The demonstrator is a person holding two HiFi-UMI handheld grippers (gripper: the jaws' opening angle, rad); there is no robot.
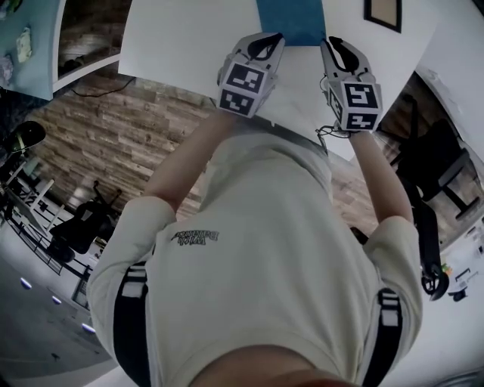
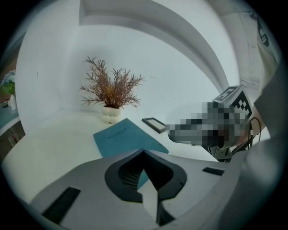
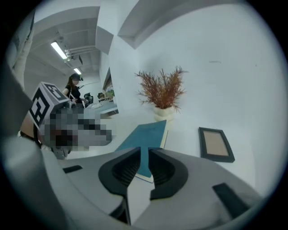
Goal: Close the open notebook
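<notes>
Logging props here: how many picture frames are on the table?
1. The picture frame lies flat on the white table, just right of the teal notebook; others could be outside the views.

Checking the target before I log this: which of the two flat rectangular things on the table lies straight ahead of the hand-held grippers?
The closed teal notebook, lying dead ahead in both gripper views. The dark picture frame is smaller and lies off to its right.

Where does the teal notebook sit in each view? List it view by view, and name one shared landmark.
Head view: notebook at the top edge, centre.
Left gripper view: notebook in the middle, just left of centre.
Right gripper view: notebook at the centre.
Shared landmark: picture frame, right of the notebook in every view.
</notes>
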